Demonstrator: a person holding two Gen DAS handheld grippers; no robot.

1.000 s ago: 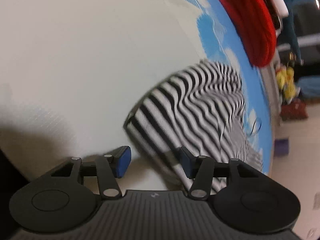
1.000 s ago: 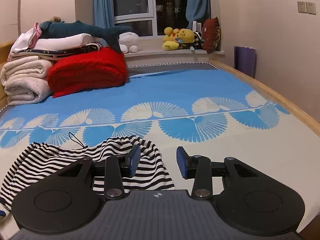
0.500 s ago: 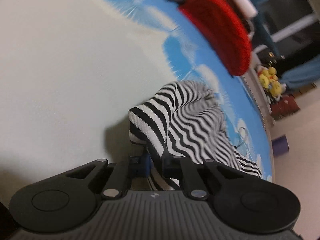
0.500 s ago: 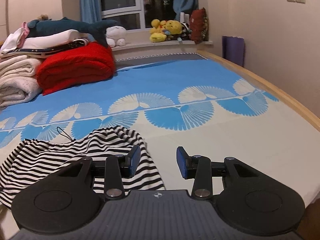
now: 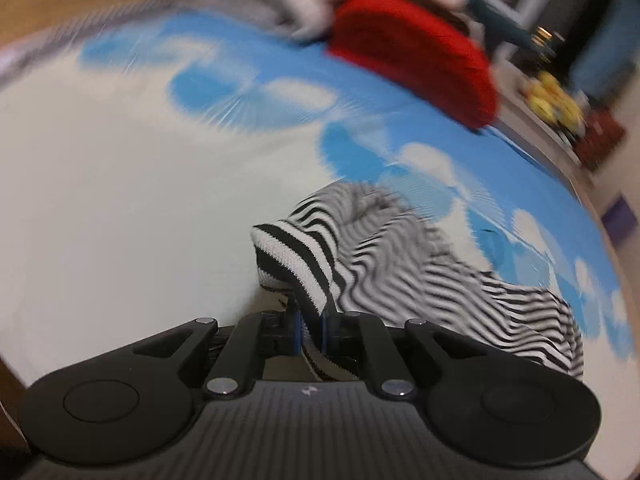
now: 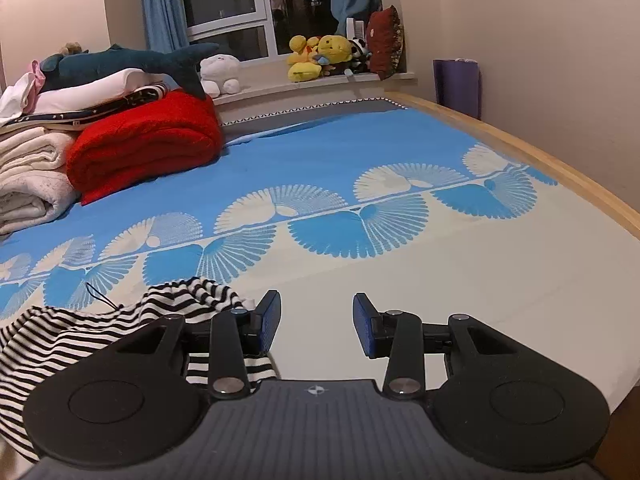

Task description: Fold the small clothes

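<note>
While one second ago the left gripper (image 5: 310, 330) was open beside the cloth, it is now closed on a corner of the striped garment (image 5: 400, 264), and this corner is raised from the bed (image 5: 120, 220) more than half a second ago; the left wrist view is blurred, so I judge the hand is in motion, probably carrying the edge over for a fold; the right gripper (image 6: 316, 326) has almost not changed, its blue pads wide apart and holding nothing, just beside the right end of the garment; this means the folding has begun, but only one side is in hand. The garment is thin knit with black and white stripes, a ribbed hem at the held corner, a thin dark cord (image 6: 98, 296) on it; it lies crumpled on the pale near part of the bed, not flat.
</note>
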